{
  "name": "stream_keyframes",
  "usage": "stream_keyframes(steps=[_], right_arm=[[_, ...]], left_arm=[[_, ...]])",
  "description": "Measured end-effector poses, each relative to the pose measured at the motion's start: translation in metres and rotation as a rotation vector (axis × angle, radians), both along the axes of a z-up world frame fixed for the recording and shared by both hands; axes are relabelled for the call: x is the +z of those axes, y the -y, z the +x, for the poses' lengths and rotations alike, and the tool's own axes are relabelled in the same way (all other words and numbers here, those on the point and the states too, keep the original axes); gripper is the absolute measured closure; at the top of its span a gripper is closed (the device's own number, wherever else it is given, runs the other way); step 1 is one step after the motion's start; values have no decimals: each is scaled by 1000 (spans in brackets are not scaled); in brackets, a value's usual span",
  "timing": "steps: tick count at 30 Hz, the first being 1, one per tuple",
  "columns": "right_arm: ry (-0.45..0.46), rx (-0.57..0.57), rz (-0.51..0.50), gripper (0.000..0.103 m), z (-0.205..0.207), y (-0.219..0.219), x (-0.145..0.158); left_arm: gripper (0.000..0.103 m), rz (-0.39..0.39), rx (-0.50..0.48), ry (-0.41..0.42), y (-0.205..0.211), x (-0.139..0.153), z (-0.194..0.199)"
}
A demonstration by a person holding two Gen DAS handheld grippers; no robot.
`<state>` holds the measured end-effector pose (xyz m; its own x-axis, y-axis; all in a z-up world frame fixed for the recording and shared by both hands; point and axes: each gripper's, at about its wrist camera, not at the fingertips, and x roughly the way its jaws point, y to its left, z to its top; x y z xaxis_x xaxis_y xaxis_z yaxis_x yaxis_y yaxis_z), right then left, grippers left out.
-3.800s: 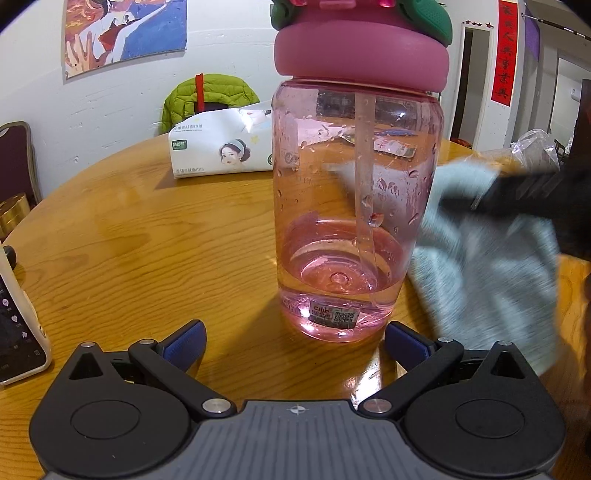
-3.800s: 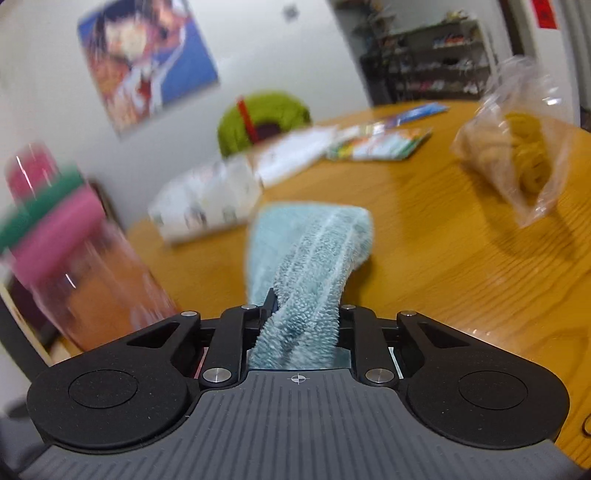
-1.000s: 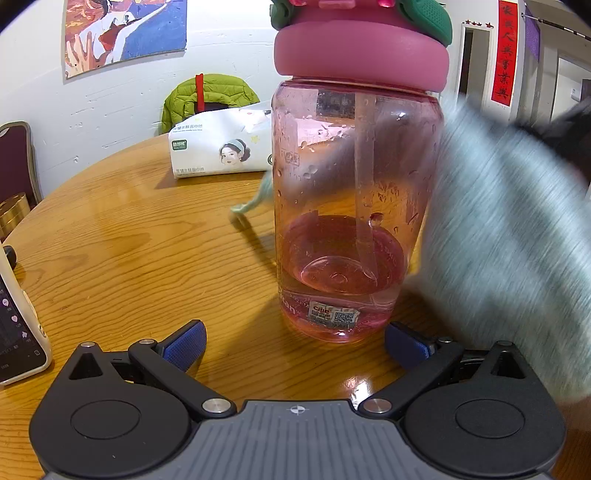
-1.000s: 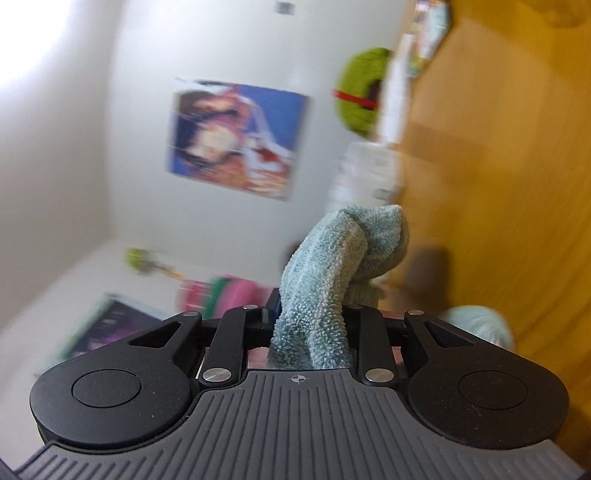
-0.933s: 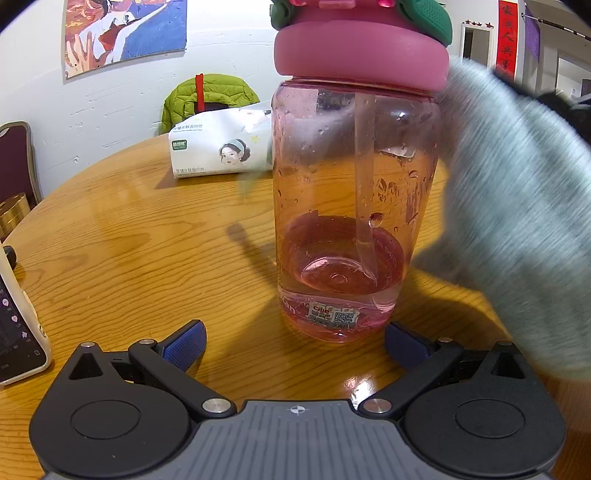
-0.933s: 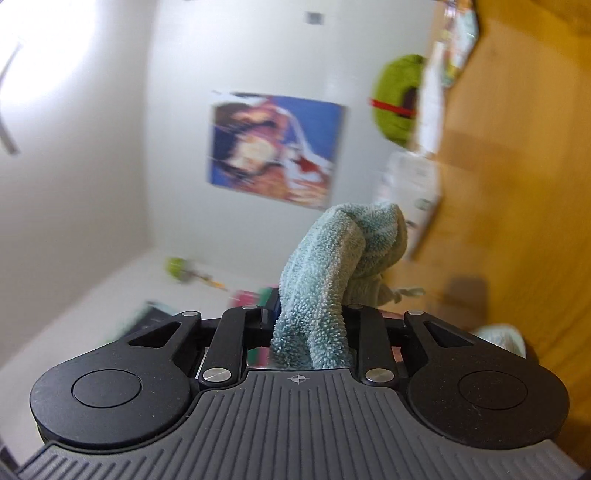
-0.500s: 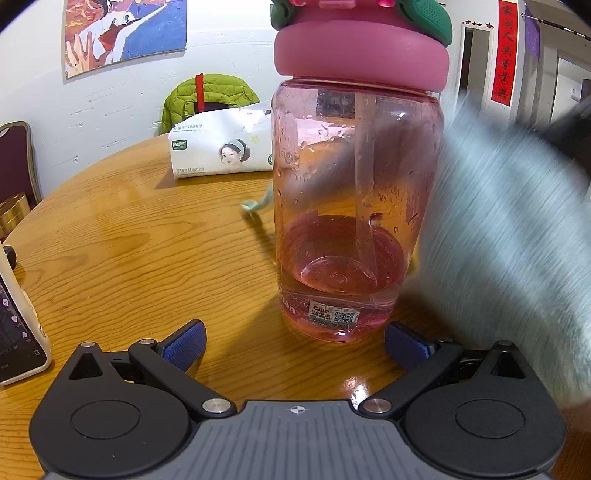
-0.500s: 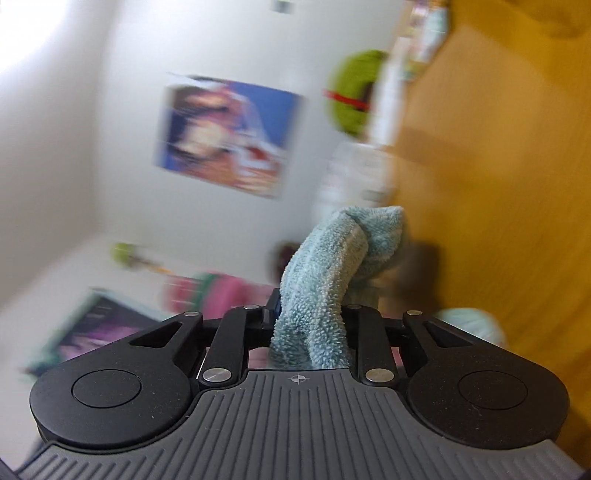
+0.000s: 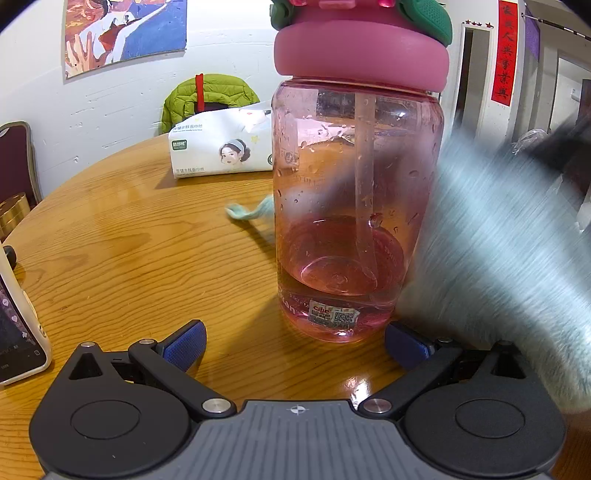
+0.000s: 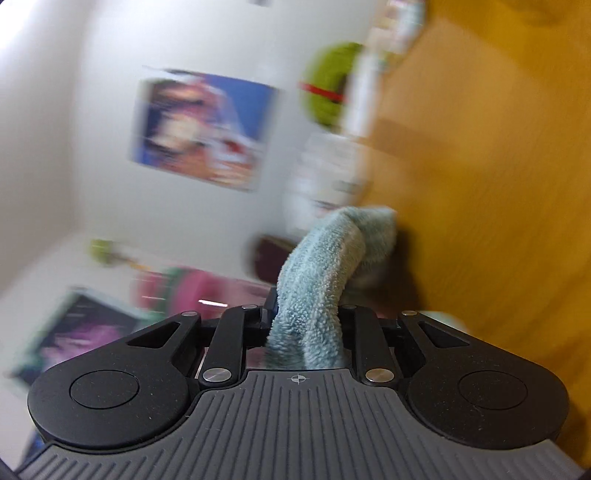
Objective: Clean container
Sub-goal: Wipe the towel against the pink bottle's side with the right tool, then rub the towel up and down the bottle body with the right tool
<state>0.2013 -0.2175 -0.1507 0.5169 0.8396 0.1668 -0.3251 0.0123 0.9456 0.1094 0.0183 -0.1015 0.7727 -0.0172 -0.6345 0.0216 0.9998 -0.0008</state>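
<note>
At far left of the left wrist view, a white-cased phone with a dark lit screen (image 9: pixel 14 325) leaning at the edge of the round varnished wooden table (image 9: pixel 122 251). Behind it, a dark maroon chair back (image 9: pixel 14 158) against the white wall. Higher up, a colourful painted poster (image 9: pixel 122 33) on that wall. Further right, a lime-green padded jacket (image 9: pixel 210 96) draped behind a white soft pack of tissues printed with a cartoon face (image 9: pixel 225 147). Next, a small pale teal corner of cloth lying on the wood just left of the bottle.

In the middle, standing upright on the table, the clear pink plastic water bottle (image 9: pixel 354 206) with a thick pink lid, green trim and an inner straw; droplets on its wall. Directly before it, the left claw (image 9: pixel 295 341) open, blue-padded fingers (image 9: pixel 186 341) spread wider than the bottle base and apart from it.

Right of the bottle, the fluffy pale teal towel (image 9: pixel 509 251), motion-blurred, pressed against the bottle's right side. Beyond, a red vertical banner with Chinese characters (image 9: pixel 504 51) on the far wall.

In the right wrist view, the right claw (image 10: pixel 306 321) clamped tight on a fold of the same towel (image 10: pixel 325 280), which arches forward from between the fingers. Background tilted and smeared; pink lid faintly visible at lower left.
</note>
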Motion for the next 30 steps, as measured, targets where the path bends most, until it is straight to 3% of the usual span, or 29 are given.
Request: stream_keyframes(steps=[1,3,5,12,13,15,16,21,23,26,30], right_arm=[[66,7,69,82,-5,4,4],[113,31,128,82,-8,7,7],[74,64,97,82,-6,3,4],[-148,45,-365,82,3,-22,-7],[-165,29,-444,89,4,-26,-7],[-135,20,-479,84,2,-27,-5],[-116,14,-465,84,1,-26,-2],[128,51,-95,84,-12,-4,12],[196,86,-11,83,-16,-2,16],[185,139,-40,83,-15,-8,16],[84,161,-270,83,-12,-26,11]], left_arm=[[0,0,0,0,0,0,0],[0,0,-1,0,1,0,-1],[0,1,-1,0,1,0,-1],[0,0,-1,0,1,0,-1],[0,0,-1,0,1,0,-2],[0,0,-1,0,1,0,-2],[0,0,-1,0,1,0,-2],[0,0,-1,0,1,1,-1],[0,0,-1,0,1,1,-1],[0,0,-1,0,1,1,-1],[0,-1,-1,1,1,1,-2]])
